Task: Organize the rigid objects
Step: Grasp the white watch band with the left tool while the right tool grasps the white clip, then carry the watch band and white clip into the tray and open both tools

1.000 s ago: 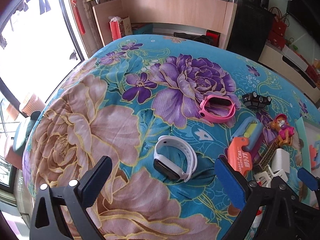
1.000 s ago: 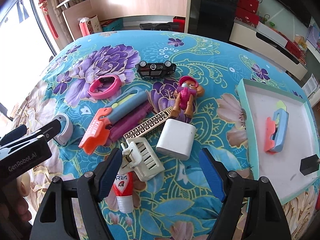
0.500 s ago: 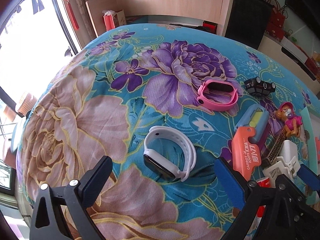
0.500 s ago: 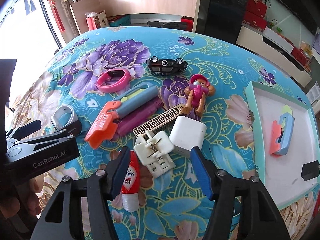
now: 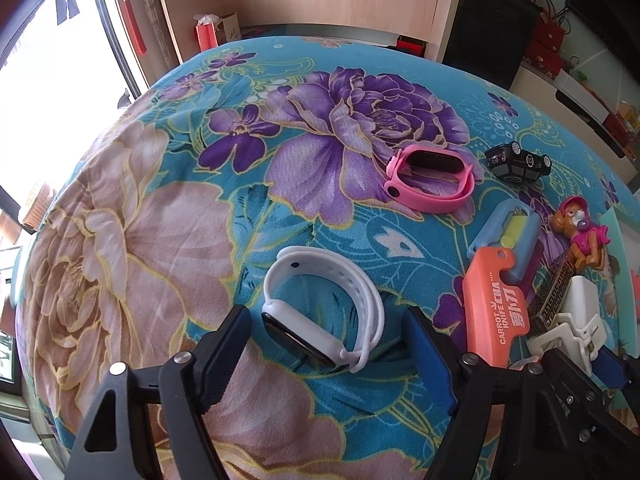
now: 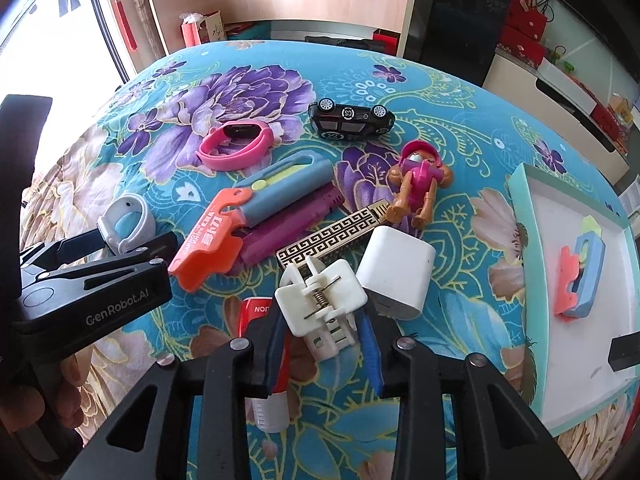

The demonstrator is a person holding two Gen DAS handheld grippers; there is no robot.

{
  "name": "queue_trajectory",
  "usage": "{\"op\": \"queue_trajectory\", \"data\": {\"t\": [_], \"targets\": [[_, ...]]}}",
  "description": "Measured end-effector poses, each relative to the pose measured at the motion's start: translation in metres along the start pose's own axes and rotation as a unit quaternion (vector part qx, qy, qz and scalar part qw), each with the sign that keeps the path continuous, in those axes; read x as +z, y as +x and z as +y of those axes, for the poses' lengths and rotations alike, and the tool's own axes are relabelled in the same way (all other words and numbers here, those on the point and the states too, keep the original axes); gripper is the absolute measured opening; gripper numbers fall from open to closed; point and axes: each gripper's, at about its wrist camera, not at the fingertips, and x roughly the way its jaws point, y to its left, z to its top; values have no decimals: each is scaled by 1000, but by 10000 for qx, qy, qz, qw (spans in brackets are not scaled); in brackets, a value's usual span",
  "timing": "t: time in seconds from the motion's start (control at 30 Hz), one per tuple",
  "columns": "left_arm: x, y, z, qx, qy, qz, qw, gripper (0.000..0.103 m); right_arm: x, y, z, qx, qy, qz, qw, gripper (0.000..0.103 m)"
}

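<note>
The left hand-held gripper (image 5: 326,334) sits low over a floral blanket (image 5: 160,240) with its jaws apart, one on each side of a white smartwatch (image 5: 322,312); whether the pads touch the watch cannot be told. Ahead of it and to its right lies a pink fitness band (image 5: 432,182), with a black toy car (image 5: 518,164) on its roof further right. The right hand-held gripper (image 6: 322,334) has its blue-padded jaws drawn in against the two sides of a white spring clip (image 6: 320,300), clamped on it. Touching the clip on the gripper's right is a white charger block (image 6: 394,272); just ahead lies a gold-and-black patterned bar (image 6: 336,236), and beyond that a pink pup figurine (image 6: 418,186). Ahead and to the left is an orange-and-blue carrot knife toy (image 6: 248,220) over a purple piece (image 6: 292,226). Under the left jaw lies a red-and-white tube (image 6: 264,364). Well off to the right stands a teal-rimmed tray (image 6: 516,208) holding another carrot knife toy (image 6: 580,276).
</note>
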Motion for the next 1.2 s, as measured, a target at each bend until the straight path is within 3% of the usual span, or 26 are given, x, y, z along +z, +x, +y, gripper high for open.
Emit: {"op": "queue_trajectory", "data": {"t": [0.13, 0.43, 0.9, 0.97, 1.2], "targets": [[1, -2, 1, -43, -17, -64, 10000, 68, 1, -3, 0, 50, -9, -91, 9999, 29], [1, -3, 1, -56, -6, -149, 9999, 56, 2, 1, 5, 69, -102, -142, 9998, 28], [4, -17, -2, -137, 36, -355, 9993, 56, 4, -9, 9, 84, -238, -396, 9989, 25], [5, -25, -1, -138, 28, -451, 9989, 56, 5, -16, 7, 125, -200, -487, 9985, 17], [9, -49, -6, -215, 86, -759, 9968, 55, 7, -36, 0, 117, -118, -792, 9967, 17]]}}
